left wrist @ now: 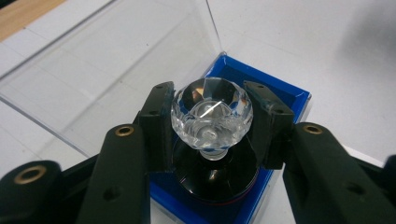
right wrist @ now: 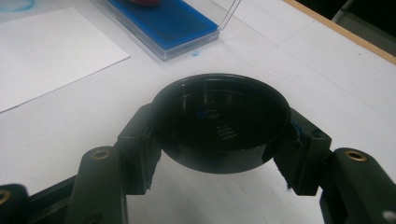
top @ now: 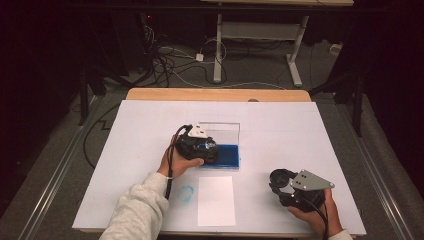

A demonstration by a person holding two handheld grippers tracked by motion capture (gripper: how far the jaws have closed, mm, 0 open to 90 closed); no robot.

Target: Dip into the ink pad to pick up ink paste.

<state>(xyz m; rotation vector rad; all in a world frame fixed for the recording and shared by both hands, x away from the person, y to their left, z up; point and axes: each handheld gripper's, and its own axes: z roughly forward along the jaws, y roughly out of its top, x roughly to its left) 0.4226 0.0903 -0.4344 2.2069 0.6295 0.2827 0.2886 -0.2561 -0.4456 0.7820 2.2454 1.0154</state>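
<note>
Left gripper (left wrist: 212, 126) clamped on the stamp (left wrist: 212, 140): jaws pinch its clear faceted crystal knob, which sits on a short clear neck above a round glossy black base with a thin red line near the bottom rim. Base is down on the blue ink pad (left wrist: 285, 95), a shallow blue tray with its clear hinged lid (left wrist: 107, 70) standing open behind it. Pad sits around the middle of the desk (top: 300, 125), slightly toward the near edge. Right gripper (right wrist: 219, 140) closed on a round black cap (right wrist: 219, 123), hollow side showing, with a small blue ink speck inside; held near the desk's near right corner. White paper sheet (top: 216, 200) lies at the near edge, with a blue ink smudge (top: 186, 193) just left of it.
</note>
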